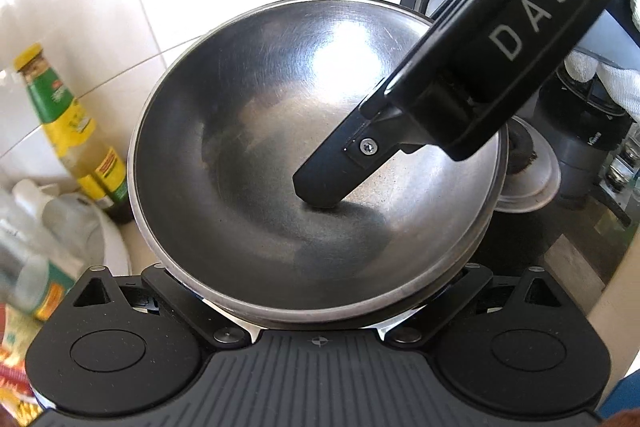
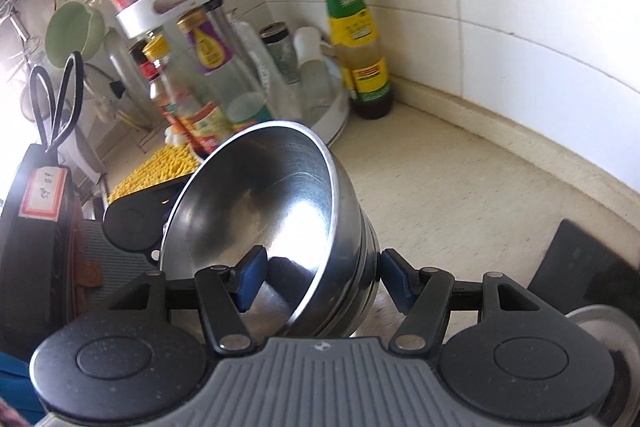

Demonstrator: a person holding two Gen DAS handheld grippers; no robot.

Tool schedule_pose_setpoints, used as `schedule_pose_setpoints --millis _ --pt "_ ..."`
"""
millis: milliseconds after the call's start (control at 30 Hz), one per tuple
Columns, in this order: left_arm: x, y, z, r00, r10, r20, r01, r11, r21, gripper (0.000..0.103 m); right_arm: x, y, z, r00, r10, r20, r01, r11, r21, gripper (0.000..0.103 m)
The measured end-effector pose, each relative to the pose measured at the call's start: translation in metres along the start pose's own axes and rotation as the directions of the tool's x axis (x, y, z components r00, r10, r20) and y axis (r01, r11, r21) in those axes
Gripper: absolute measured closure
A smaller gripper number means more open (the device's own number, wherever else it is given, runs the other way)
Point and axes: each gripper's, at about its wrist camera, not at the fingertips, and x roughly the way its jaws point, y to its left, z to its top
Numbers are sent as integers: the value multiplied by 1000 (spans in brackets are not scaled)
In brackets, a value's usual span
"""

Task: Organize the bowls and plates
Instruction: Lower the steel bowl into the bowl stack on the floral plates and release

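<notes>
Steel bowls (image 2: pixel 256 211), nested in a stack, are tilted and held up off the counter (image 2: pixel 460 187).

Right gripper (image 2: pixel 324 279): jaws about half spread, pinching the stack's wall at the 6 o'clock rim in the right wrist view. The left blue pad (image 2: pixel 250 279) sits inside the top bowl and the right blue pad (image 2: pixel 398 283) is against the stack's outer side. In the left wrist view this gripper comes in from 1 o'clock. Its black finger (image 1: pixel 332 183) lies on the inner surface near the bowl's middle. A white-gloved hand (image 1: pixel 612 79) holds it at 3 o'clock.

Left gripper (image 1: pixel 318 323): the bowl rim at 6 o'clock covers its fingertips in its own view. The linkage arms look spread wide, but I cannot tell whether the pads press on the bowl. In the right wrist view its body sits against the stack at 9 o'clock, pads hidden there too.

Sauce bottle (image 2: pixel 356 27) with a yellow cap stands on the counter by the tiled wall (image 2: pixel 540 7), at 12 o'clock from the bowls. Just beside it at 11 o'clock is a round white tray (image 2: pixel 338 115) full of jars and bottles. In the left wrist view the bottle is at 9 o'clock, apart from the bowls. Right wrist picture is a bit blurred.
</notes>
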Motion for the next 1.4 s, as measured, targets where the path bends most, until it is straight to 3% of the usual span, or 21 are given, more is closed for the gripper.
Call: schedule_pose_setpoints --millis 333,667,900,1200,1400 --pt "-24 0 -35 999 -22 -39 22 1000 -6 3 23 40 -29 999 13 -52 -10 998 68 39" --pt "-39 0 -73 993 -68 -93 69 998 13 2 38 51 -52 997 -3 -81 15 990 143 39" --pt "-13 6 -89 986 -91 -139 94 995 19 2 51 43 -66 993 0 -116 23 982 189 39" --pt "21 12 -78 980 -75 -185 84 996 42 3 62 34 -73 996 3 -85 15 977 211 39" --pt "31 18 -84 980 -70 -186 73 997 7 3 56 37 -73 998 17 -67 -3 979 206 39"
